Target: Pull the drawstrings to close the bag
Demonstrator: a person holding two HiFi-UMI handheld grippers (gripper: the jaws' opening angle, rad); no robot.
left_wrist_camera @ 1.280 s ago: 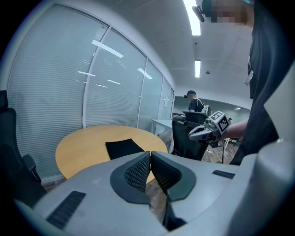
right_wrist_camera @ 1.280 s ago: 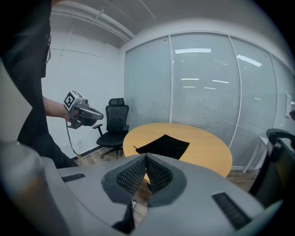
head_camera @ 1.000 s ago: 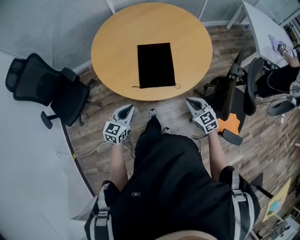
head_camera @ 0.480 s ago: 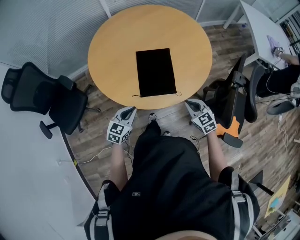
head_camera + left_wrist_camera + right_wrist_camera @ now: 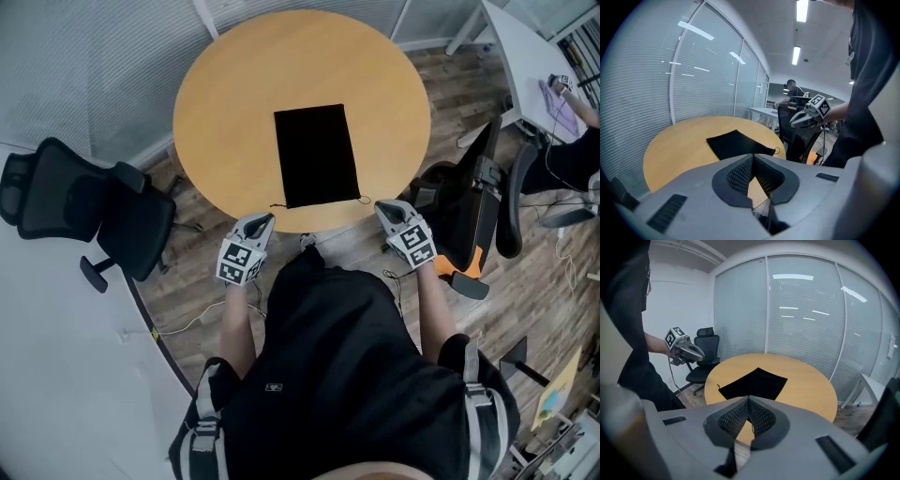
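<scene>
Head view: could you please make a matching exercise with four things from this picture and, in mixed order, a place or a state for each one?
Things: 1 drawstring bag; 2 round table; 3 left gripper; 4 office chair.
Descriptions: A stands at the picture's left, beside the table; B jaws together, nothing between them; C lies flat on the table; D light wood top.
Pairs: 1-C; 2-D; 3-B; 4-A.

I see a round wooden table [image 5: 225, 94] at centre; a black office chair [image 5: 84, 202] to its left; a second dark chair [image 5: 478, 202] to its right; a white desk [image 5: 525, 47] at upper right; plank floor [image 5: 192, 281] beneath.
</scene>
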